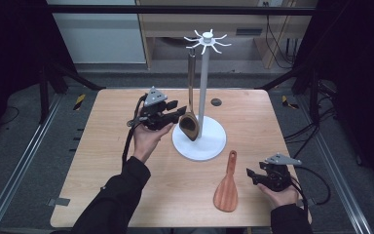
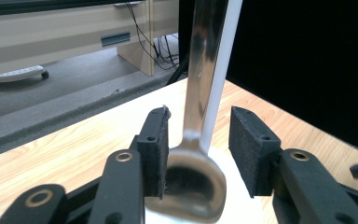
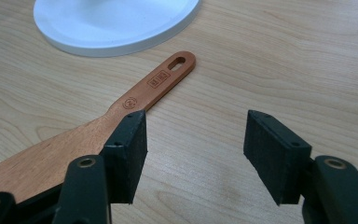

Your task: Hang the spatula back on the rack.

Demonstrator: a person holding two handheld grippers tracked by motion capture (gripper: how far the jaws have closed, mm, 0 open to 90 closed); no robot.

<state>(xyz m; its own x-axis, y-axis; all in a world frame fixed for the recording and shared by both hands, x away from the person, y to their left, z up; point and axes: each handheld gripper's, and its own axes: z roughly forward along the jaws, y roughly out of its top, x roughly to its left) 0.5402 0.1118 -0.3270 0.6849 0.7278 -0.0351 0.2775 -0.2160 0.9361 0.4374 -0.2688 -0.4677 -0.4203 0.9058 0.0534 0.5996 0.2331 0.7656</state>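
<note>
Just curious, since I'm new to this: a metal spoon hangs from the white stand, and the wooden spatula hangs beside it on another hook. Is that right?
Not quite. The metal spoon does hang from the white stand, but the wooden spatula is not on a hook: it lies flat on the table, near the stand's round base. The high view shows this, and the right gripper view shows it lying on the wood.

Both forearms wear dark sleeves. Each black gripper (image 1: 168, 113) carries a grey three-cornered plate, brass-ringed screw holes, black foam-padded fingers (image 2: 254, 149) and a black cable.
</note>
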